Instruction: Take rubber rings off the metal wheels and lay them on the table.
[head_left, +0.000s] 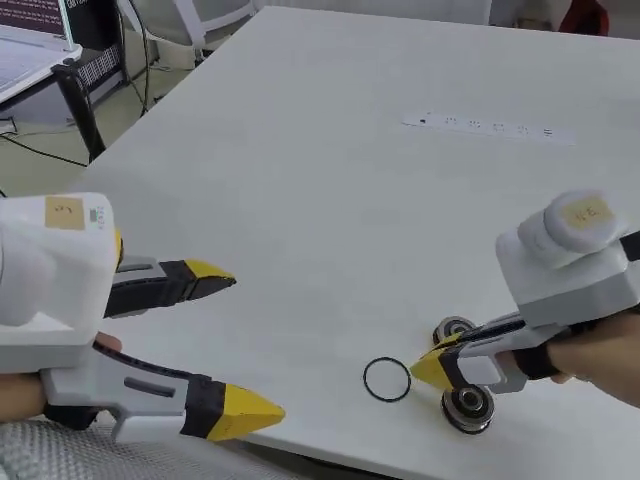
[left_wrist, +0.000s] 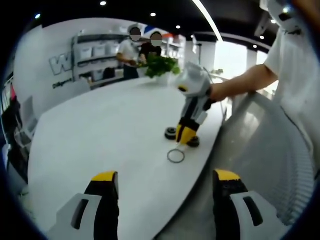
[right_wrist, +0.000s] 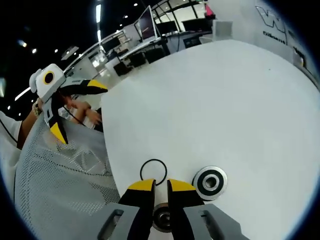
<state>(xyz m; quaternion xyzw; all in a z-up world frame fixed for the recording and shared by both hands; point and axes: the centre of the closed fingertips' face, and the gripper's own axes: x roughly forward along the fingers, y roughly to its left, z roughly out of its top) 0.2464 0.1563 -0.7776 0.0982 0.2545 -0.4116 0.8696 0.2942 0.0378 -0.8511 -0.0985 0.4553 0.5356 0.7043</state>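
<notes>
- The left gripper (head_left: 233, 342) is held wide open, nothing grasped.
- The right gripper (right_wrist: 161, 186) is drawn nearly together over a metal wheel (right_wrist: 162, 218), which is half hidden beneath it; a grip cannot be judged.
- One rubber ring (right_wrist: 153, 171) is seen flat on the table (head_left: 300, 150), with a second wheel (right_wrist: 210, 182) nearby.

Black rubber ring (head_left: 387, 380), dark silvery metal wheels (head_left: 467, 405), white table (head_left: 330, 180).

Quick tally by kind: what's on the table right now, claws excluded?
metal wheels: 2
rubber ring, loose on the table: 1
power strip: 1
Total: 4
</notes>
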